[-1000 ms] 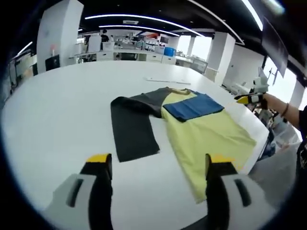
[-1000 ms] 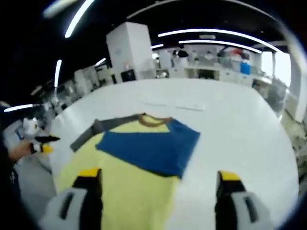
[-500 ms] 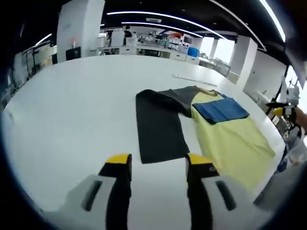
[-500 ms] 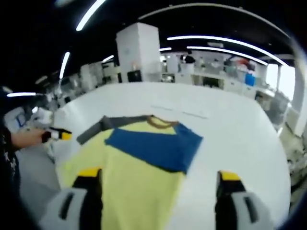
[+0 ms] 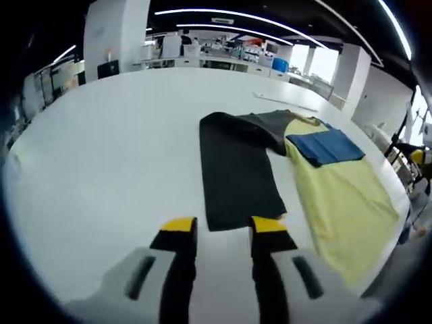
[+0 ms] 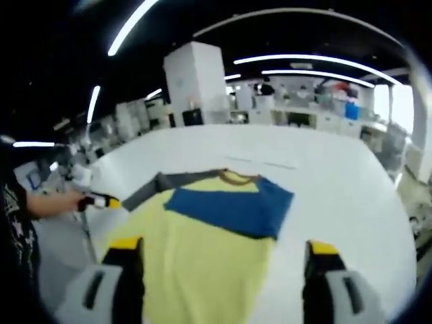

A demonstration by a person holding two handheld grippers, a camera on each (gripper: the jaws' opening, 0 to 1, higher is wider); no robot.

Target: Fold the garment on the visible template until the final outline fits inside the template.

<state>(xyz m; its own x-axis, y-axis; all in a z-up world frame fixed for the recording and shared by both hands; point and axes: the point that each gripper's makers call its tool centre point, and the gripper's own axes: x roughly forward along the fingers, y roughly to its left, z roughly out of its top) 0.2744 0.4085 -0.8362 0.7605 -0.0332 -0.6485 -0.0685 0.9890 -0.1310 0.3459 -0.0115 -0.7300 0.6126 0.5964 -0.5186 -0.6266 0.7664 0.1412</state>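
Here we bring the left tool (image 5: 217, 226), nearly closed and empty, to the dark sleeve (image 5: 237, 175) end of the garment (image 6: 209, 233) near the counter (image 5: 101, 148) edge. The right tool (image 6: 223, 251) is wide open, empty. Grip probably one layer only.

Both views are bright and evenly lit from long ceiling light strips (image 5: 229, 13) that arc overhead, bent into curves by the fisheye lens. In the left gripper view, daylight from windows (image 5: 324, 62) beyond the far end of the bench (image 5: 101, 155) washes out to white. The bench top is pale and almost shadowless, with soft reflected sheen near the garment (image 5: 297, 169). The left claw (image 5: 215, 227) in the foreground is soft and out of focus. The right gripper view is hazier overall, with smeared light strips (image 6: 128, 27) above the bench (image 6: 337, 196), blurred background detail, and the right claw (image 6: 224, 248) blurred at its base.
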